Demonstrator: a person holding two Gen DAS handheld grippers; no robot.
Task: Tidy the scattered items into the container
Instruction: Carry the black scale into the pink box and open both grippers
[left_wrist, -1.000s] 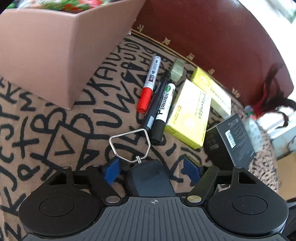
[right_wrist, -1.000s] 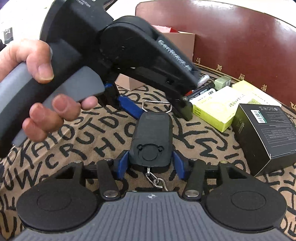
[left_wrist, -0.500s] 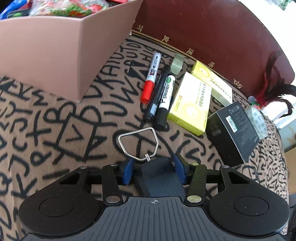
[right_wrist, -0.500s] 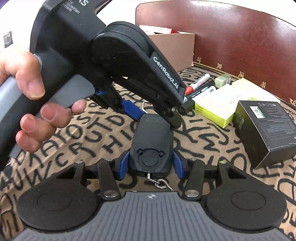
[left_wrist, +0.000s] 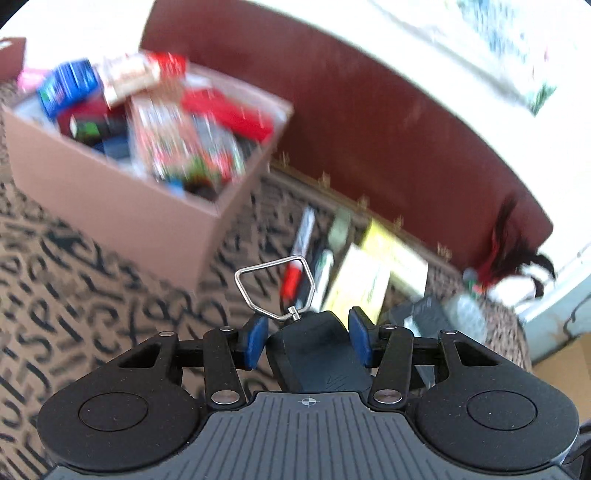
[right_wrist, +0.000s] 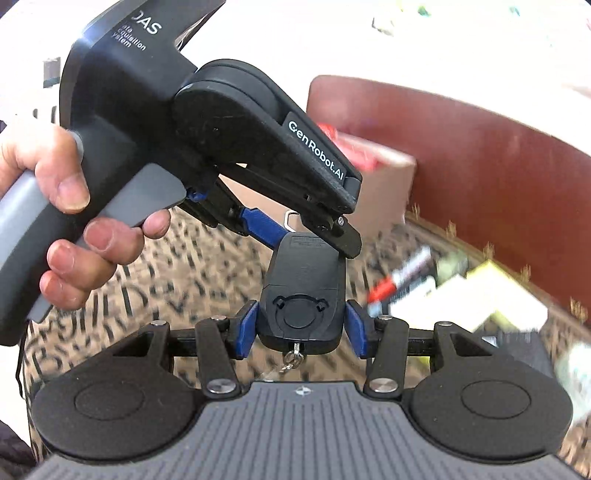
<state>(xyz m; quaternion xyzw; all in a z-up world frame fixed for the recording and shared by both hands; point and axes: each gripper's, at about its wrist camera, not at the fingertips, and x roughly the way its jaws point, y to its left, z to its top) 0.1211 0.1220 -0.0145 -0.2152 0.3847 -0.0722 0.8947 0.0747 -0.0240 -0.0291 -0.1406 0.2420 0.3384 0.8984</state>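
Above the worktop (left_wrist: 92, 332), both my fingers gripped the scale (left_wrist: 317, 350); uneven release could drop it short of the box (left_wrist: 110, 199).

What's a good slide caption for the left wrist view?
Both grippers hold a black hanging scale above the patterned cloth, facing the full cardboard box.

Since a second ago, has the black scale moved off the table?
Yes. The scale, gripped by both the left tool and right tool, has risen: the cardboard box, seen side-on before, now shows its contents from above.
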